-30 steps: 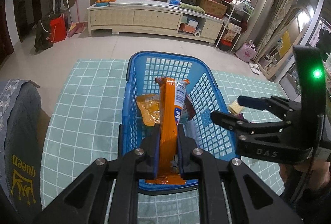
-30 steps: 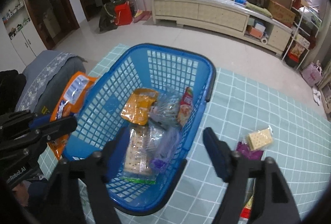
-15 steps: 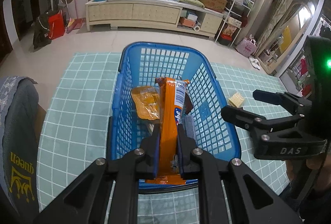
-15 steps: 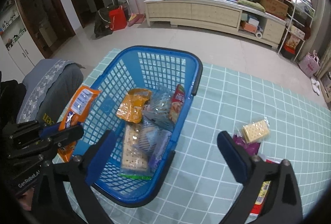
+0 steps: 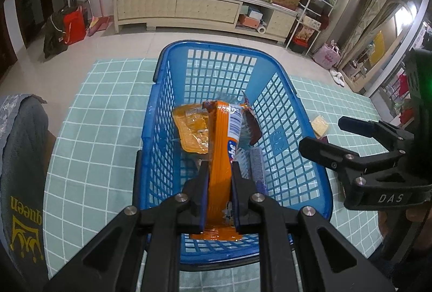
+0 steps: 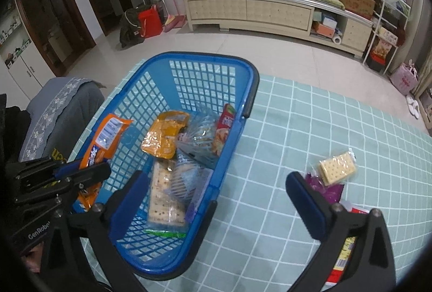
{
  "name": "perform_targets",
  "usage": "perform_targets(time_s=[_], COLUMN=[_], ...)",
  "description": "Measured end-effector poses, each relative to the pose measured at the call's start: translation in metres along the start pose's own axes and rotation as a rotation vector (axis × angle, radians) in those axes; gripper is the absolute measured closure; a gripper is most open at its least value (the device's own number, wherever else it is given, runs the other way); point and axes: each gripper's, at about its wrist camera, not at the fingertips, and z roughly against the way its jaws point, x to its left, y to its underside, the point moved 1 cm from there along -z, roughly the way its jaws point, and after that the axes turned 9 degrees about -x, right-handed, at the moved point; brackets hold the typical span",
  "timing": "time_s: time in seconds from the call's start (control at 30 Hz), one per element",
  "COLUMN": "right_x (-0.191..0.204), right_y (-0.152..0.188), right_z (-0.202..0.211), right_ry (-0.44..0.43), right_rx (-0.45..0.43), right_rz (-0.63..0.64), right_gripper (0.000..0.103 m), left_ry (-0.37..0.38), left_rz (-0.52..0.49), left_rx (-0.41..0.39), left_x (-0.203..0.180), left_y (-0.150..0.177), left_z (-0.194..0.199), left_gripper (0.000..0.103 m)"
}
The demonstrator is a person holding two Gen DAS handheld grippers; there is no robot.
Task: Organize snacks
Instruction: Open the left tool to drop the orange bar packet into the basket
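Left wrist: orange packet (image 5: 220,157) (over basket (image 5: 159,114))

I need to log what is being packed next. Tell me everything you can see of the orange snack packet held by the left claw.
The long orange plastic snack packet is glossy, with a white-and-blue label near its far end and crimped seals. The left claw is shut on its lower part, pads pressing both flat faces. It stands on edge, pointing away from the camera, above the near-left part of the blue plastic mesh basket. Whether it touches the basket cannot be told.

Orange snack pack (image 5: 220,157) edge-up over blue basket (image 5: 162,108); others inside, perhaps five.
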Motion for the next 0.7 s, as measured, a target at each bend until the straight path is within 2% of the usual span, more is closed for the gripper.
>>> perform_targets(time_s=[0.1, 0.13, 0.17, 0.23, 0.27, 0.37, 0.7], right_x=[-0.001, -0.001, 0.0, 0.001, 0.001, 0.001, 0.001], right_y=[-0.001, -0.001, -0.001, -0.002, -0.003, -0.004, -0.001], right_z=[-0.002, -0.002, -0.003, -0.002, -0.001, 0.005, 0.04], right_ry=[0.0, -0.002, -0.009, -0.02, -0.016, -0.016, -0.004], right_rx=[0.0, 0.001, 0.006, 0.009, 0.006, -0.006, -0.041], right_rz=[-0.006, -0.007, -0.006, -0.007, -0.008, -0.016, -0.019], right_gripper=[0.0, 0.0, 0.0, 0.0, 0.0, 0.0, 0.0], left_ry=[0.001, -0.001, -0.025, -0.025, -0.006, 0.013, 0.015], left_rz=[0.004, -0.001, -0.012, -0.008, -0.003, -0.006, -0.016], left_rx=[-0.006, -0.018, -0.032, -0.046, -0.053, -0.074, -0.1], left_x=[0.002, 0.002, 0.003, 0.005, 0.006, 0.006, 0.002], left_y=[0.003, 0.004, 0.004, 0.004, 0.004, 0.003, 0.004], left_z=[0.001, 0.003, 0.005, 0.011, 0.014, 0.024, 0.056], left_gripper=[0.09, 0.084, 0.069, 0.056, 0.053, 0.047, 0.043])
